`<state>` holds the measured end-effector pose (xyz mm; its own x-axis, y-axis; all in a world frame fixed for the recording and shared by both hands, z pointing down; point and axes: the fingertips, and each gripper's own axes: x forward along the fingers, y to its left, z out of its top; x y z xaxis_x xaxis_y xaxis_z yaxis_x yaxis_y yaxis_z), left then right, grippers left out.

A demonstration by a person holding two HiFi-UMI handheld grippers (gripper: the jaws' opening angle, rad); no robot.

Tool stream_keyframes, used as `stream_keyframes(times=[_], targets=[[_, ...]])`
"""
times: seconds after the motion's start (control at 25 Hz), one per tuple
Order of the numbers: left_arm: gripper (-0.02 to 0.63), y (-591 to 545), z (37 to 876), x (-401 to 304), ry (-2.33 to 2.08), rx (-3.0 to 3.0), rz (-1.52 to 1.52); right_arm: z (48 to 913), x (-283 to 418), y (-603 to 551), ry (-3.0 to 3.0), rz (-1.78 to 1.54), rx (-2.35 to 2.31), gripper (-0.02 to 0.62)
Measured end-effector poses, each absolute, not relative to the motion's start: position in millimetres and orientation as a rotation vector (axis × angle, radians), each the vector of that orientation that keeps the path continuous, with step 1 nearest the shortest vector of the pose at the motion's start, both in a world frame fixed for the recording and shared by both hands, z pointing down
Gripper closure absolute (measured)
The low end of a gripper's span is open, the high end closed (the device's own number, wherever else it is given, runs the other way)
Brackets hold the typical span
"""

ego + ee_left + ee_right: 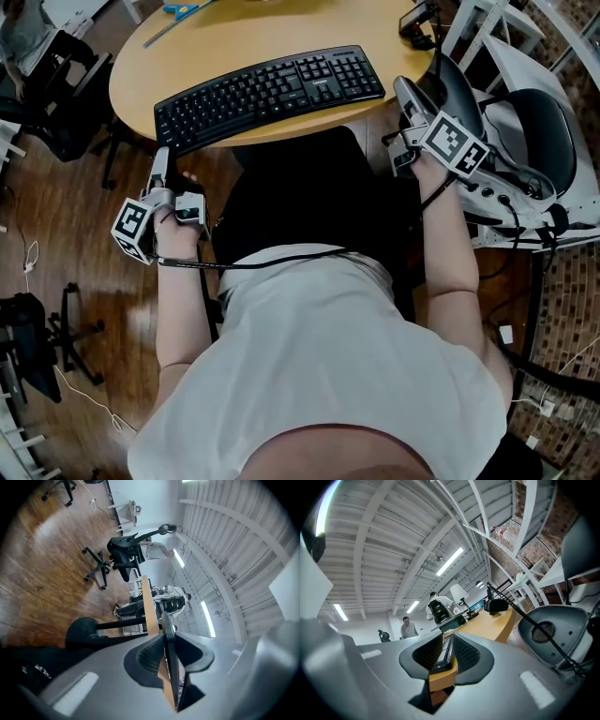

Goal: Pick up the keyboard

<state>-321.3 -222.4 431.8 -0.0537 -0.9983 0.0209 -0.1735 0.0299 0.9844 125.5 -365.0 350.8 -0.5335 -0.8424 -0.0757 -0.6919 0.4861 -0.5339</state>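
A black keyboard (272, 94) lies slantwise on the round wooden table (281, 28). My left gripper (161, 157) is level at the table's edge, just short of the keyboard's left end. In the left gripper view its jaws (169, 654) stand a narrow gap apart, and the keyboard (168, 672) and table edge (149, 606) show edge-on through it. My right gripper (405, 89) hovers just off the keyboard's right end. Its jaws (444, 654) are slightly parted, with the keyboard's end (443, 656) and the table rim (492, 623) seen between them. Neither pair of pads presses on anything.
A grey and black office chair (534, 131) stands close at the right, and another black chair (56, 84) at the far left. A blue tool (183, 9) and a black microphone (417, 19) lie at the table's far side. People (409, 627) stand beyond.
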Motion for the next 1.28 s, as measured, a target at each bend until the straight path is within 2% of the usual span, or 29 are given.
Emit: stream_keyframes(times=[0.28,0.48,0.6,0.68,0.76,0.84,1.0,1.28], targets=[[0.308,-212,431,-326,-1.35,1.279,-1.141,365,126,-361,2.424,-0.697,-1.296,0.517],[0.308,-203,429,-329,-1.342,1.284,-1.145,365,105,-358,2.582,-0.582,-1.293,0.433],[0.307,-205,429,-327,-1.34,1.283,-1.139,378,94,-367,2.704,-0.584,-1.337,0.423],[0.307,-208,428,-326,-1.341,1.301,-1.125,383,88,-368,2.75,-0.618,-1.327,0.442],[0.307,-212,427,-324,-1.336,1.313,-1.118,381,84,-366,2.754,-0.666,-1.294,0.501],[0.307,-215,428,-323,-1.328,1.313,-1.114,379,85,-361,2.755,-0.679,-1.295,0.463],[0.307,-216,428,-318,-1.312,1.302,-1.107,375,94,-346,2.752,-0.671,-1.281,0.429],[0.307,-219,423,-313,-1.303,1.324,-1.084,379,108,-343,2.683,-0.722,-1.257,0.399]])
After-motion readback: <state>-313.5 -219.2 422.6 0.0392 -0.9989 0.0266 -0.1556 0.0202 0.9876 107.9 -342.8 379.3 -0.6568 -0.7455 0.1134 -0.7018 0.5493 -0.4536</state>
